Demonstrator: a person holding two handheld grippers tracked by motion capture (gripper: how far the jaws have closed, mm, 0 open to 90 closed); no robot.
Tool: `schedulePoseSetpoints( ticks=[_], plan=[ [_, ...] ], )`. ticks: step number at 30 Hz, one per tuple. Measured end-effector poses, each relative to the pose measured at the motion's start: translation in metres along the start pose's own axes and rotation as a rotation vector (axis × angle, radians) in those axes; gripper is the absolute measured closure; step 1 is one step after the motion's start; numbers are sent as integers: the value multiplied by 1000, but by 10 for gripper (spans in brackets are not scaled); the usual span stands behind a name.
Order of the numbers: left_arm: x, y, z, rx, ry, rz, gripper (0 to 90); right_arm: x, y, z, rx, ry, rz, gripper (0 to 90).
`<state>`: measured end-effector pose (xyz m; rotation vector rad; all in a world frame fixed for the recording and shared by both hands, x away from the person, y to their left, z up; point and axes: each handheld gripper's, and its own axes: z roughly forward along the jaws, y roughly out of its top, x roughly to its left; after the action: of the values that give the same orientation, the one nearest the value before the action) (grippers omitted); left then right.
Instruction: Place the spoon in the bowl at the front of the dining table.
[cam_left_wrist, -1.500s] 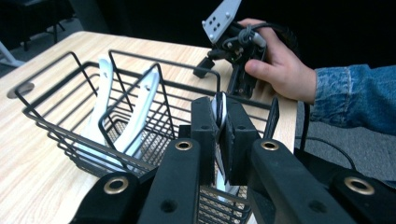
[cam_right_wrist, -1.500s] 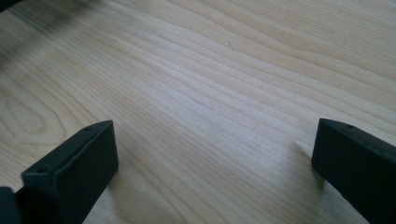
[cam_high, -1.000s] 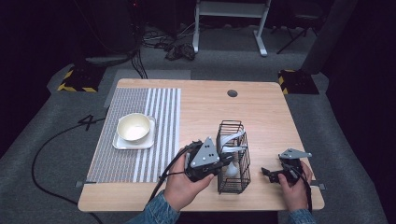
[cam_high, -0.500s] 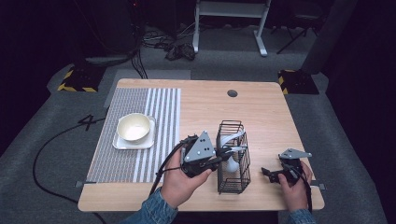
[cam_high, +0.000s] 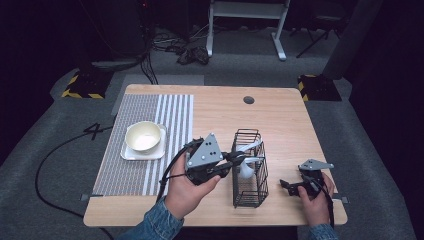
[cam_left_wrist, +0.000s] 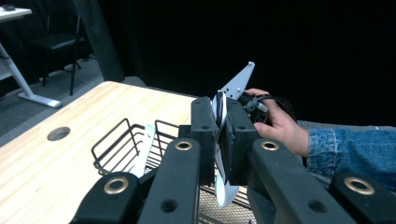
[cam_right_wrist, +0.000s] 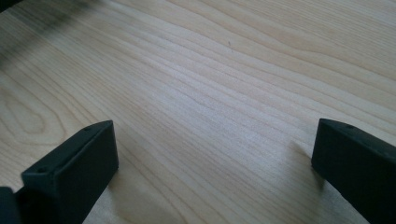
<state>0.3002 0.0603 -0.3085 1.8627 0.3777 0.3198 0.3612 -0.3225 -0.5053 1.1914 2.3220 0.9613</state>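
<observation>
One white spoon (cam_left_wrist: 219, 140) pinched in left gripper (cam_high: 231, 163); lift straight clear of wire basket (cam_high: 250, 172); right gripper (cam_high: 286, 185) wide apart, idle.

Black wire basket (cam_high: 250, 170), wood (matt) table (cam_high: 285, 120)

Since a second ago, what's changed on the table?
The left gripper, shut on a white spoon, has lifted it a little up out of the wire basket. The right gripper, the bowl and the second spoon stayed put.
</observation>
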Motion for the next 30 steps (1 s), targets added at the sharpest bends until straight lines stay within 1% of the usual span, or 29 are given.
schedulePoseSetpoints(
  ticks=[5, 13, 17, 22, 23, 24, 30],
  plan=[
    [5, 2, -6, -8, 22, 0, 847, 0, 0, 0, 0, 0, 0, 2],
    [16, -1, -16, -8, 71, -6, 847, 0, 0, 0, 0, 0, 0, 2],
    [22, -3, -22, 0, 112, -6, 848, 0, 0, 0, 0, -1, 0, 2],
    [30, -5, -31, -2, 152, -13, 848, 0, 0, 0, 0, -1, 0, 3],
    [30, -5, -31, -2, 152, -13, 848, 0, 0, 0, -1, -1, 0, 3],
    [34, -5, -35, 0, 171, -12, 848, 0, 0, 0, -1, -1, 0, 3],
    [43, -6, -51, -4, 231, -20, 848, 0, 0, 0, 0, -1, 0, 3]
  ],
)
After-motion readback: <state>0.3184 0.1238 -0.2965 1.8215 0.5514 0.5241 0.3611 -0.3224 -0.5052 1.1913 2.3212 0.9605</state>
